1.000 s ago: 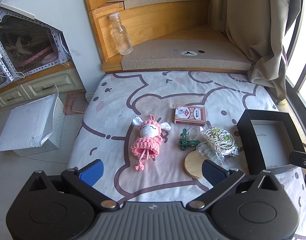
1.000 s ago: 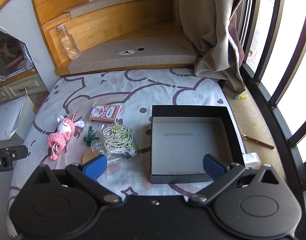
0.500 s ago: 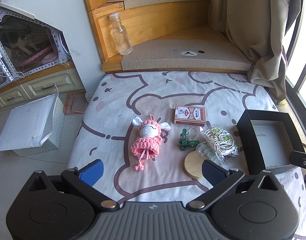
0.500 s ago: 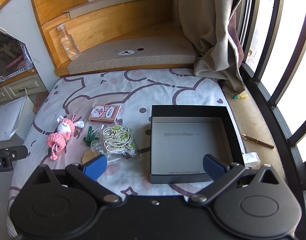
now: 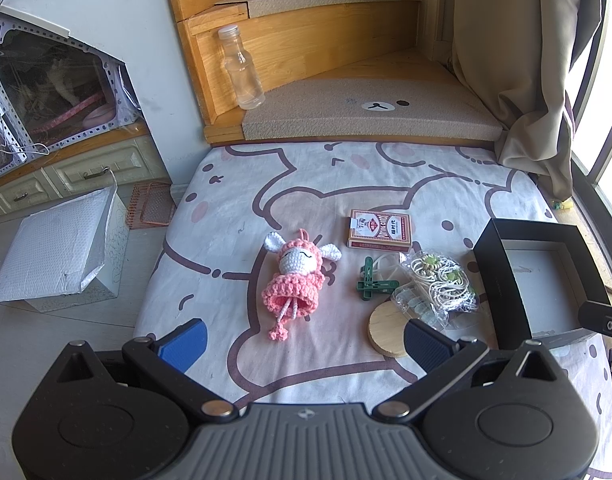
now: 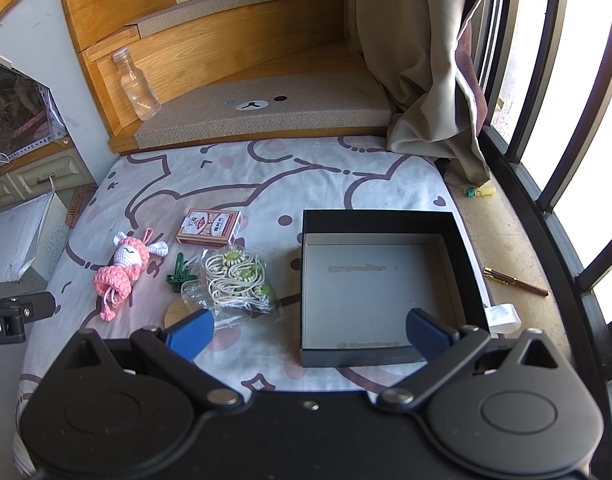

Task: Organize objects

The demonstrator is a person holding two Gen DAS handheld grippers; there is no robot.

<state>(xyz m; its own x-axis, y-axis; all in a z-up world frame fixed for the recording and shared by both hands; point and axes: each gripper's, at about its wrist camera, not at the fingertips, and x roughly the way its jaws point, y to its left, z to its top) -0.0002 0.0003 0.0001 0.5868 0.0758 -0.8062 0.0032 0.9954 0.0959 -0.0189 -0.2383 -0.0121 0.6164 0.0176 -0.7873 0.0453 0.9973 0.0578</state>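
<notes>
On the bear-print sheet (image 5: pixel 306 184) lie a pink crochet doll (image 5: pixel 296 278) (image 6: pixel 124 266), a red card box (image 5: pixel 380 229) (image 6: pixel 209 227), green clips (image 5: pixel 372 280) (image 6: pixel 179 274), a plastic bag of cord and beads (image 5: pixel 438 284) (image 6: pixel 236 280) and a round wooden disc (image 5: pixel 386 330) (image 6: pixel 176 314) partly under the bag. An empty black box (image 6: pixel 380 280) (image 5: pixel 502 276) stands right of them. My left gripper (image 5: pixel 304 340) hovers open in front of the doll. My right gripper (image 6: pixel 308 330) hovers open over the box's near-left edge. Neither holds anything.
A clear bottle (image 5: pixel 242 70) (image 6: pixel 137 86) stands on the wooden step behind. A curtain (image 6: pixel 426 60) hangs at the far right beside window bars. A pen (image 6: pixel 514 280) lies on the sill. A foil-wrapped box (image 5: pixel 54 248) sits on the floor to the left.
</notes>
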